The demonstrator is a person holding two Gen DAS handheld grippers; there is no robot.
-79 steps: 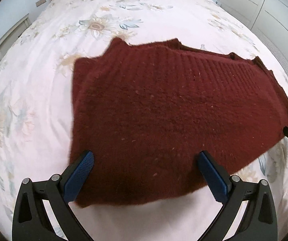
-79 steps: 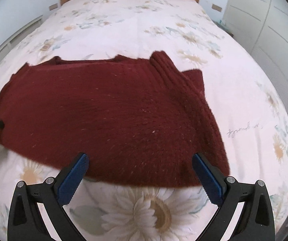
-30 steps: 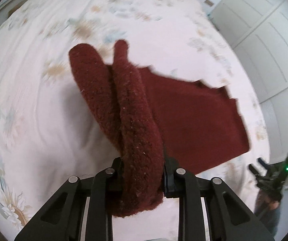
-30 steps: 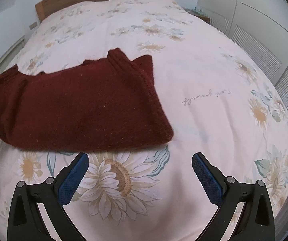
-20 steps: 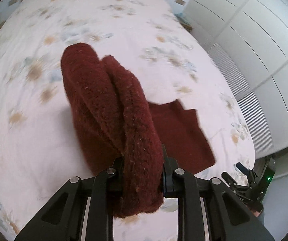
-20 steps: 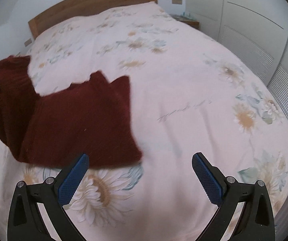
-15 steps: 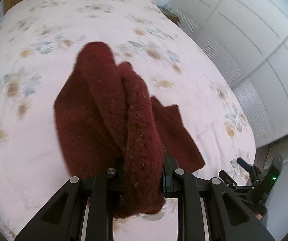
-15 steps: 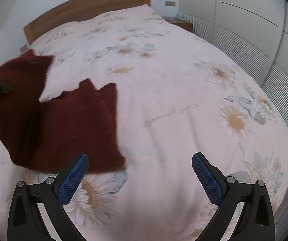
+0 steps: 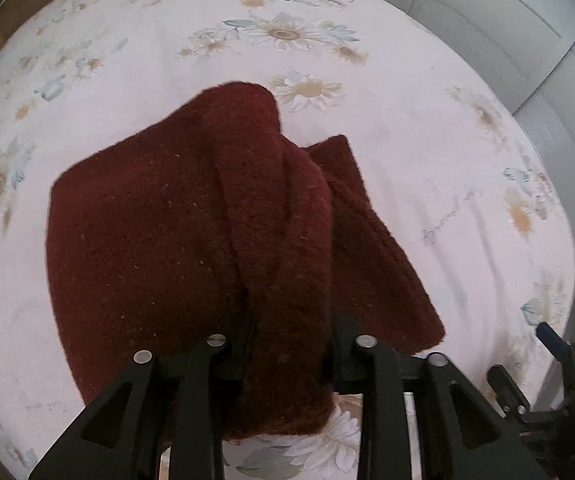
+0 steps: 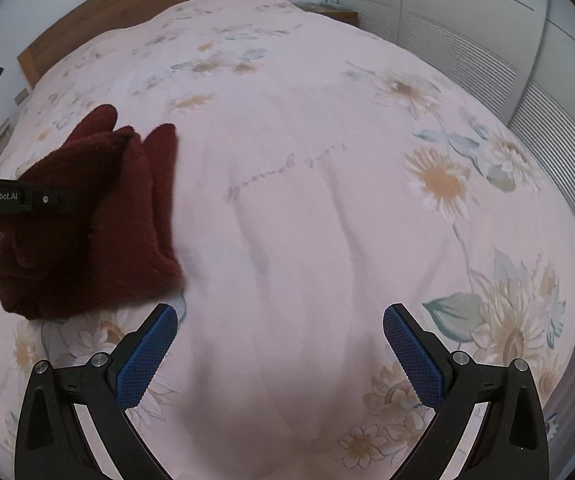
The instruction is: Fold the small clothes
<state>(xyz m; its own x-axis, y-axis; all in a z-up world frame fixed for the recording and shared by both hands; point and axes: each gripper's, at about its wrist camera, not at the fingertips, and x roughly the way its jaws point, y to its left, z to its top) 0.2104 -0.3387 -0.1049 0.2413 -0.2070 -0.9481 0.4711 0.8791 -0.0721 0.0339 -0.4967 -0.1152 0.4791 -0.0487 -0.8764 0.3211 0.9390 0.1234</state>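
A dark red knitted garment (image 9: 175,232) lies folded over on the flowered bedspread (image 9: 127,60). My left gripper (image 9: 287,356) is shut on a thick bunched edge of it and holds that edge over the rest of the cloth. The garment also shows at the left of the right wrist view (image 10: 87,216), with the left gripper's black body across it. My right gripper (image 10: 279,344) is open and empty above bare bedspread (image 10: 307,200), to the right of the garment. It also shows at the lower right of the left wrist view (image 9: 543,364).
A wooden headboard (image 10: 135,4) stands at the far end of the bed. White louvred wardrobe doors (image 10: 467,32) run along the right side. The bed's right edge (image 9: 567,240) drops to the floor close by.
My left gripper closed on the garment's edge, lifted it and carried it over to the right, folding the cloth onto itself. My right gripper drew back to the right, off the garment.
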